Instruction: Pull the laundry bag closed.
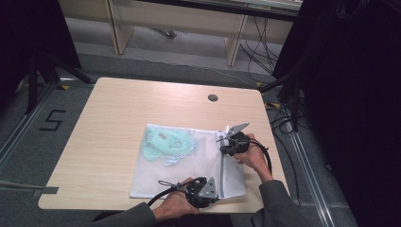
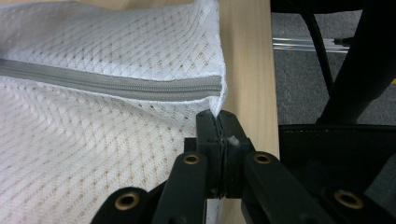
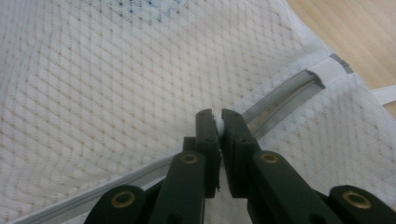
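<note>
A: left gripper (image 2: pixel 218 122) is clamped on the mesh laundry bag (image 1: pixel 189 163) at its near corner by the zipper (image 2: pixel 112 84); right gripper (image 3: pixel 218 122) is pinched on what's probably the zipper pull

B: bag's laid flat mid-table (image 1: pixel 118 109), soft and light, best held at seams. Mint garment (image 1: pixel 165 143) inside could get snagged

A mesh bag (image 1: pixel 189 163) lies on the table (image 1: pixel 118 109), a garment (image 1: pixel 165 143) inside it.
</note>
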### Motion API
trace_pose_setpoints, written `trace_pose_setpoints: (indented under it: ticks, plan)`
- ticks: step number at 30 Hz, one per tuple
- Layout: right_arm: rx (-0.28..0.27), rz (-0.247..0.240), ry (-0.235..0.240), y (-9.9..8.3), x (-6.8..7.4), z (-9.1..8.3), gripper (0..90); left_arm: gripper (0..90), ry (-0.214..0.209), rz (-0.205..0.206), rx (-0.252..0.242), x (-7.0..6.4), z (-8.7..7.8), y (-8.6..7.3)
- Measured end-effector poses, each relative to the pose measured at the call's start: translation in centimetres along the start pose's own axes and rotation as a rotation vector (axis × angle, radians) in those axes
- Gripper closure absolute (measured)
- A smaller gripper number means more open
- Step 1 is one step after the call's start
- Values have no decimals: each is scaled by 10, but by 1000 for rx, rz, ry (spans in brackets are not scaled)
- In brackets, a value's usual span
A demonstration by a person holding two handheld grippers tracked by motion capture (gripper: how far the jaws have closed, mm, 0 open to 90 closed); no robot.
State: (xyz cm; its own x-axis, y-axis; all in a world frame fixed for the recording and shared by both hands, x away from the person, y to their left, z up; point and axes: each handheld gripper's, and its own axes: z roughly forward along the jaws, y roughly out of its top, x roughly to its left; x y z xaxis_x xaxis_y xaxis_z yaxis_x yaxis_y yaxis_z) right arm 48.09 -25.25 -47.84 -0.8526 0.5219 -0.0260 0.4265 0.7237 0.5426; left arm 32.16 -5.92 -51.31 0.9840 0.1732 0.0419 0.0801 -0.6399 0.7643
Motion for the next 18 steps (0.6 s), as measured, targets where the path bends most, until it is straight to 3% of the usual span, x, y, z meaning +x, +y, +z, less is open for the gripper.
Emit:
trace_pose_setpoints:
  ticks: [1, 3, 11, 13, 18]
  plan:
    - [-5, 41, -12, -1, 1, 1, 863, 887, -3, 0, 2, 0, 0, 0]
    - [-22, 13, -9, 0, -3, 1, 863, 886, -6, -15, -10, -2, 0, 0]
    - [-14, 37, -12, 2, -7, 4, 863, 886, -5, -15, -9, -2, 0, 0]
    - [-26, 10, -17, 3, -8, 4, 863, 886, 2, -6, -5, -2, -1, 0]
    - [-17, 39, -11, 4, -11, 5, 863, 887, -15, -10, -13, -2, 0, 0]
